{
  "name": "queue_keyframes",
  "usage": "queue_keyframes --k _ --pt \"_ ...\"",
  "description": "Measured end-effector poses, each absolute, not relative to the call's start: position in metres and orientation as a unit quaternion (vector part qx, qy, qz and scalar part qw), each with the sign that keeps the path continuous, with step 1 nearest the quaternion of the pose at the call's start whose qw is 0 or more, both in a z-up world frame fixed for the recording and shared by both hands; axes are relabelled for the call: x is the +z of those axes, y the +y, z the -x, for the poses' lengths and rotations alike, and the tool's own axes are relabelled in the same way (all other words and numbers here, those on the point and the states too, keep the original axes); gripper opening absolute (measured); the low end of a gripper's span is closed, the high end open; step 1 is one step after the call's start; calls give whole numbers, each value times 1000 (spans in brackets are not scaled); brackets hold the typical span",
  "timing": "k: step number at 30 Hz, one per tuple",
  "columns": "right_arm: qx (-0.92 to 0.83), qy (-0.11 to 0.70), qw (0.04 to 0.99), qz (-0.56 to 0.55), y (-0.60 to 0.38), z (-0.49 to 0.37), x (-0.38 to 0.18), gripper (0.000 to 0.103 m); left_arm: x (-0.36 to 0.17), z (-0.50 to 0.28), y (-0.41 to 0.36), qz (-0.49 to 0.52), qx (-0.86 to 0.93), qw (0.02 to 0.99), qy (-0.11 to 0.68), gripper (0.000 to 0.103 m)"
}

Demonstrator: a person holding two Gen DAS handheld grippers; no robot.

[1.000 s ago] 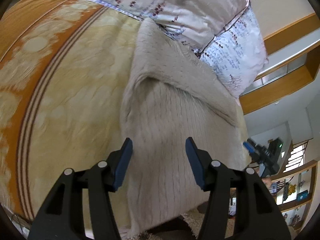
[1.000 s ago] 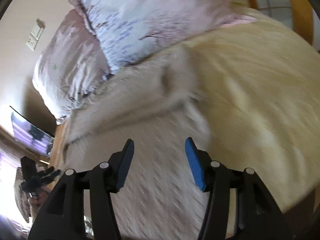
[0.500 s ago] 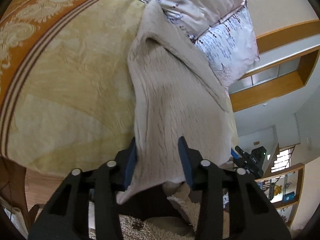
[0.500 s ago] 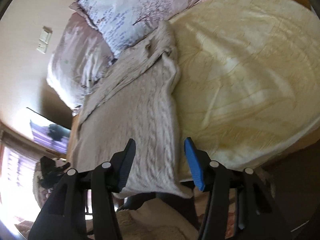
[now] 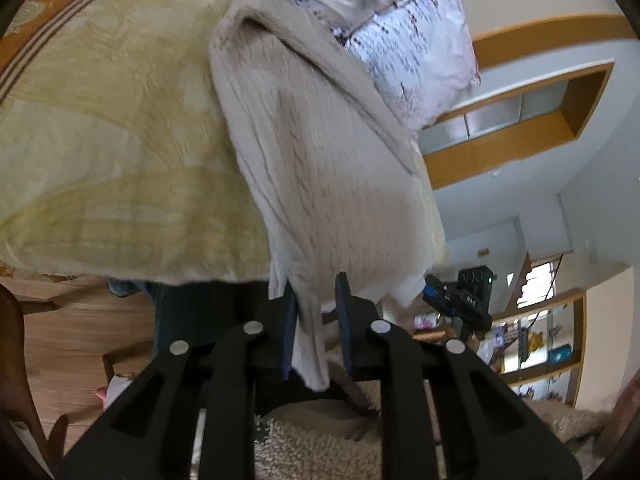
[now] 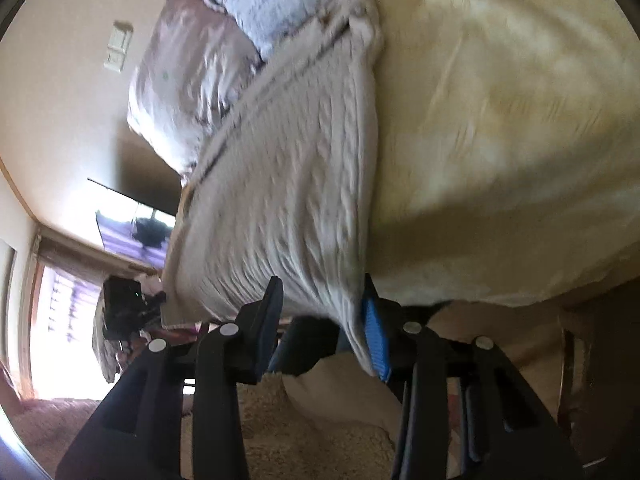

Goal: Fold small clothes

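Two corners of one hem are what the coming move is judged to turn on. A beige cable-knit sweater (image 5: 320, 152) is laid lengthwise on the yellow bedspread (image 5: 112, 152), its long axis running straight away from both grippers toward the patterned pillows (image 5: 404, 28) at the far end, while its near hem hangs over the edge of the bed.

The left gripper (image 5: 316, 328) is seen at one hem corner, its jaws closing, with a hanging fold of knit between the blue pads; a gap is visible beside one pad, so a firm clamp cannot be confirmed. The right gripper (image 6: 324, 316) is placed at the other hem corner, also closing, its jaws wider apart; the knit edge is draped against one blue pad and lies clear of the other.

Neither hand is noticeably nearer: each is set at its own corner, with the garment's body stretching ahead and slightly upward from the fingertips. Once both corners are gripped, the hem would probably be carried forward along that long axis toward the collar end by the pillows. Beige carpet (image 5: 320, 448) is visible below the grippers.
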State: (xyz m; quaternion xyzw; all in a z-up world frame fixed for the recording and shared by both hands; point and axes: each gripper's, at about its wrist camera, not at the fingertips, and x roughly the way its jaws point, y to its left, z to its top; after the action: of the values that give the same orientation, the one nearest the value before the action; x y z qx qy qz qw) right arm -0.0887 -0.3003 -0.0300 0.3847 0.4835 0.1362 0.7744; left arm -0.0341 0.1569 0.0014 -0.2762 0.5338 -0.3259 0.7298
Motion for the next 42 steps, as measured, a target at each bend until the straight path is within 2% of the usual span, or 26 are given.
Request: queue_keyframes --k 2,4,6,8,14,24,42 --pt "143 493 769 -381 -293 86 -38 38 -1 37 152 263 -327 728 542 18" --pt "153 499 765 -377 -287 84 -43 27 -2 38 147 248 -326 730 547 17" --pt "164 494 766 -378 -285 84 -42 11 -3 38 143 235 -322 734 550 16" --pt "175 486 770 -375 -286 85 -37 9 -5 38 140 227 -317 734 556 9" --pt "200 432 808 -347 -288 91 1 8 11 38 144 209 -328 747 540 6" --pt "160 310 881 -320 -302 79 64 8 69 10 177 206 -289 823 444 6" --pt "65 241 942 -225 -296 32 104 8 125 -73 170 199 -227 876 376 6"
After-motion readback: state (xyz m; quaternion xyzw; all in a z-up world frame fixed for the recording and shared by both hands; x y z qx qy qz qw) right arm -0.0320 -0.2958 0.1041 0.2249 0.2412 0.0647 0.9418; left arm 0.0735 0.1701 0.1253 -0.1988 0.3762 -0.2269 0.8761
